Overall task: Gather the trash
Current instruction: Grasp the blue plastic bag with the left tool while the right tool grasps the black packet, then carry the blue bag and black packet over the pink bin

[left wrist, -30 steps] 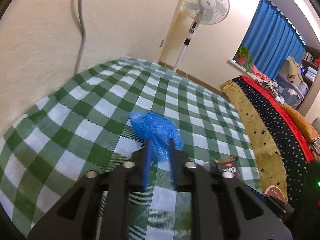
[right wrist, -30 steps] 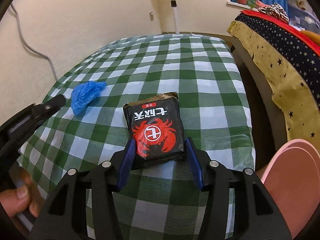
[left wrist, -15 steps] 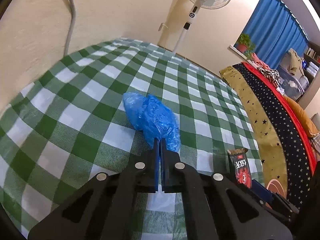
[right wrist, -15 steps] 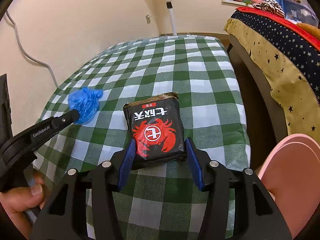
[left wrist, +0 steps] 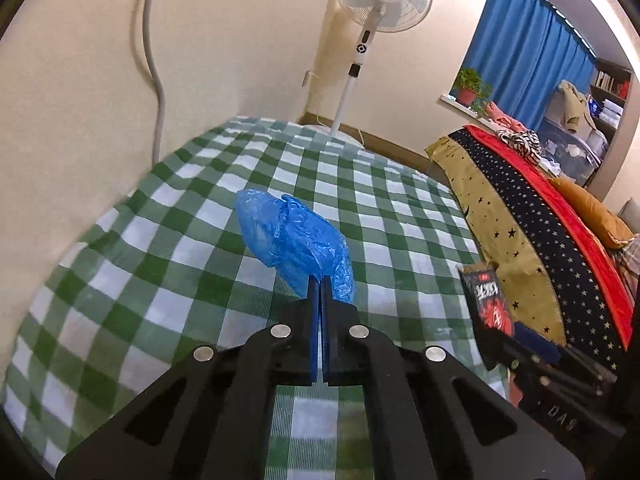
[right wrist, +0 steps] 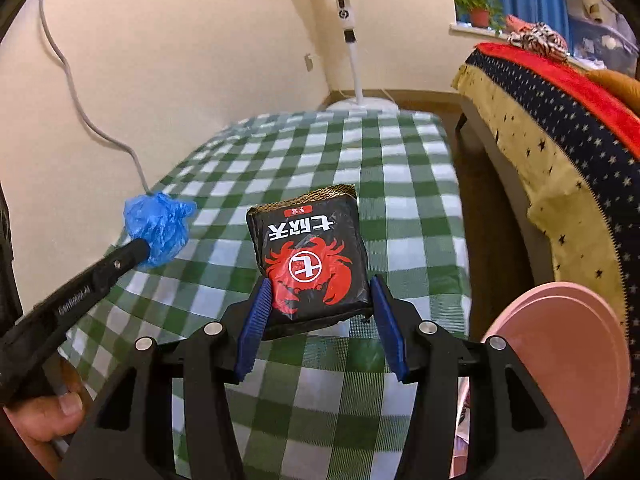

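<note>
A crumpled blue plastic bag [left wrist: 294,242] hangs above the green-checked tablecloth [left wrist: 168,280], pinched at its lower end by my left gripper [left wrist: 321,284], which is shut on it. The right wrist view shows the same blue plastic bag [right wrist: 158,228] at the tip of the left gripper [right wrist: 138,252]. My right gripper [right wrist: 320,304] is shut on a black snack packet with a red crab print [right wrist: 310,258], held by its sides clear of the cloth. The snack packet [left wrist: 488,294] also appears at the right of the left wrist view.
A pink round bin [right wrist: 560,368] stands below the table's right edge. Beyond it a bed with a starred cover [right wrist: 560,128] runs along the right. A standing fan [left wrist: 380,8] and a grey cable [left wrist: 154,64] are by the far wall. A person's hand [right wrist: 52,420] grips the left tool.
The left gripper closed on the blue bag and lifted it off the cloth. The right gripper rose with the crab packet still in its grip.
</note>
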Motion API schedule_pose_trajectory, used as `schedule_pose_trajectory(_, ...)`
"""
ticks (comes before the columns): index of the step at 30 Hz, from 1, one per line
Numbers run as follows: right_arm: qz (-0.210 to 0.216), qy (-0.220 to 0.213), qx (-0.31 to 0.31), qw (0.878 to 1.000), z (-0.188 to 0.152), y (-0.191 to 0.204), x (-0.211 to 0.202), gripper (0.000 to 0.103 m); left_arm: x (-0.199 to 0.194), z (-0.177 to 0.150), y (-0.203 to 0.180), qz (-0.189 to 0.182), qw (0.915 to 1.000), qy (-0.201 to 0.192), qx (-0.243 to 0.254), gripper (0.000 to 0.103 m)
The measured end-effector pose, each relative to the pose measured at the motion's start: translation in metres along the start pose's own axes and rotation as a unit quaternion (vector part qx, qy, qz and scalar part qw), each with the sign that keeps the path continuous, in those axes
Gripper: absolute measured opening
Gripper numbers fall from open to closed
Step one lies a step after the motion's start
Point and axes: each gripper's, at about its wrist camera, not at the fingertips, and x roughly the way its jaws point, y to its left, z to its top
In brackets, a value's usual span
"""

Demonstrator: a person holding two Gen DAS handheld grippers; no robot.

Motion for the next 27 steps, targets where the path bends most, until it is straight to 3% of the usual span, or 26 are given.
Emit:
schedule_pose_trajectory(17, -0.009, -0.037, 0.007, 0.999, -0.008, -0.001, -0.088, 0.051, -0.093, -0.02, -0.03, -0.019, 0.9973, -0.037, 0.061, 0.001)
schedule_pose_trajectory(27, -0.027, -0.05, 0.001, 0.998, -0.026, -0.013, -0.129, 0.051, -0.12, -0.044, -0.037, -0.031, 0.9956, -0.051, 0.073, 0.001)
